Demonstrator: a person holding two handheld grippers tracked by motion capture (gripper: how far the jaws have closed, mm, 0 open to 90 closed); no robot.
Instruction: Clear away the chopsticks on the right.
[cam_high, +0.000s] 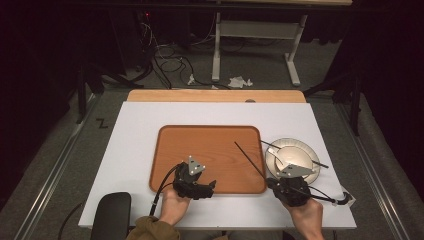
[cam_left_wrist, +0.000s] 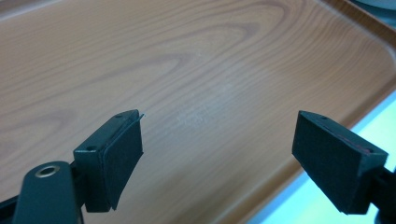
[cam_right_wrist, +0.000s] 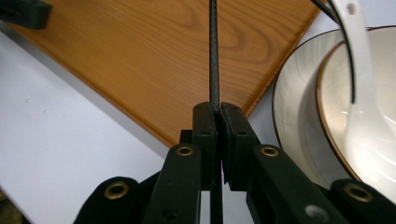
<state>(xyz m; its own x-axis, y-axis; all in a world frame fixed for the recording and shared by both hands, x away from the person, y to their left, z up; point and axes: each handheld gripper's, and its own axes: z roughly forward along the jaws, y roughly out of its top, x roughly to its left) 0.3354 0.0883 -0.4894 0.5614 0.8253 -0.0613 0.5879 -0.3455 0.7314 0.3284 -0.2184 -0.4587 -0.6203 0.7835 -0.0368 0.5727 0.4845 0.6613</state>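
At lower right, right gripper (cam_high: 281, 186) pinches chopstick (cam_high: 249, 159) w/ tip aimed over tray (cam_high: 165, 150); left gripper (cam_high: 211, 186) spread, idle above tray, prob. waiting.

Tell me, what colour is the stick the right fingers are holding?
Black. The chopstick shows best in the right gripper view.

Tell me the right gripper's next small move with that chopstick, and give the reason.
Probably lower the chopstick onto the tray and let go. The right gripper is clamped on its end, its tip already reaches over the tray, and the left gripper waits open there.
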